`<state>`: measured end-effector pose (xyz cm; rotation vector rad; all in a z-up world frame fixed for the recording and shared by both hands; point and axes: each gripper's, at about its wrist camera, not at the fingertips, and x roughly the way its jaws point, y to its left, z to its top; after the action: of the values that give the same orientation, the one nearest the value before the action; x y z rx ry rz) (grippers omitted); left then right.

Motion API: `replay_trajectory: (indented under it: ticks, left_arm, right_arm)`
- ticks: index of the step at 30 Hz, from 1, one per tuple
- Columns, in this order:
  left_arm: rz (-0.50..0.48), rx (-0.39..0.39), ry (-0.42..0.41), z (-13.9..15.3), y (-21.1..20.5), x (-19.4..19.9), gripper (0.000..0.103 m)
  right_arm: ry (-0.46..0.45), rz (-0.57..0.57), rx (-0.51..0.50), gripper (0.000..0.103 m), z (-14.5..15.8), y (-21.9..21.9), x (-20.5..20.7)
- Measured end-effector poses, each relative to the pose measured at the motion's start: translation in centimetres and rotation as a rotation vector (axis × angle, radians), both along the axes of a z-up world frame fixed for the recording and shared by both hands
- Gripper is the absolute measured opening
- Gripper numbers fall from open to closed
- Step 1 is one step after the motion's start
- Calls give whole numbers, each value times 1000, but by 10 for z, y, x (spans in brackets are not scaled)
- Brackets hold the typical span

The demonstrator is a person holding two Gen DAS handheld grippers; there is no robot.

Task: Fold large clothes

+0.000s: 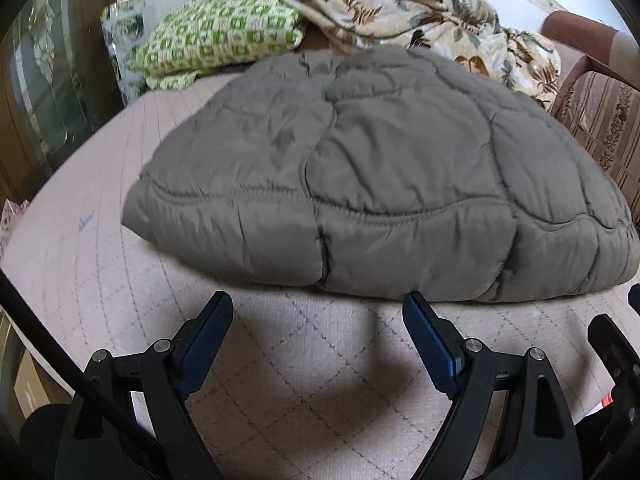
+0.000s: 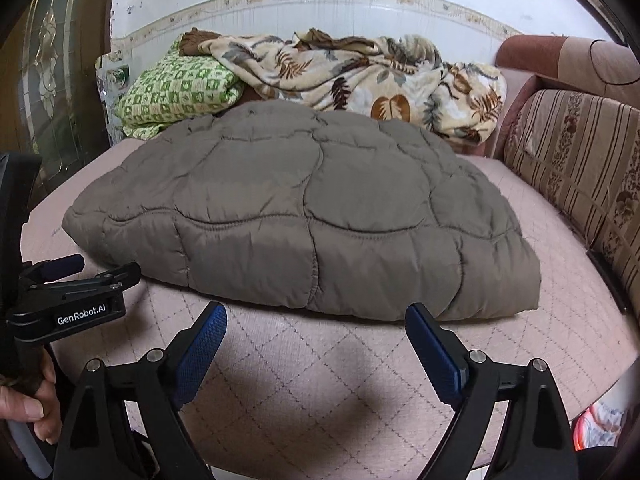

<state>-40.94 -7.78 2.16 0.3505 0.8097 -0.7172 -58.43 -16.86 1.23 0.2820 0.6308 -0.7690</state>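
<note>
The grey quilted coat (image 2: 304,216) lies folded in a thick bundle on the pink quilted bed cover (image 2: 320,380), in front of a green checked blanket (image 2: 176,92) and a leaf-print blanket (image 2: 360,76). The right gripper (image 2: 316,320) is spread wide with nothing between its blue pads; the left gripper (image 1: 318,308) is spread and empty too, just before the coat's near edge; its side carries the white label "GenRobot.AI" (image 2: 81,309).

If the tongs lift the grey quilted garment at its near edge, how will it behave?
The grey quilted garment looks puffy and soft, so it would likely sag and unfold rather than stay flat. Its smooth, slightly shiny fabric may slip. It probably feels light for its bulk.
</note>
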Motion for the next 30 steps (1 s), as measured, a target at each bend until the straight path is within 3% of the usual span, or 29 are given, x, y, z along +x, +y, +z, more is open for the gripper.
replay_trajectory:
  ticks: [5,11,18,23,26,27,30]
  left_arm:
    - [19,42,92,-17,-4,9,86]
    - [6,71,49,-22,-8,2,94]
    - [32,85,64,-26,-12,6,103]
    - [61,110,104,-26,-19,10,103]
    - [4,177,178,-21,-23,15,103]
    - [-1,162,192,-18,-22,18,102]
    - [41,113,99,4,-11,13,89]
  right_arm:
    - [25,-5,45,93,-10,-6,2]
    - [65,-19,111,93,-23,-15,3]
    - [141,-33,221,93,-48,-25,8]
    - [126,-36,247,97,-49,-28,4]
    - [96,-44,229,97,-41,-29,-1]
    - [69,-53,207,97,-34,-28,-4]
    - [-31,-100,35,97,8,-14,-20]
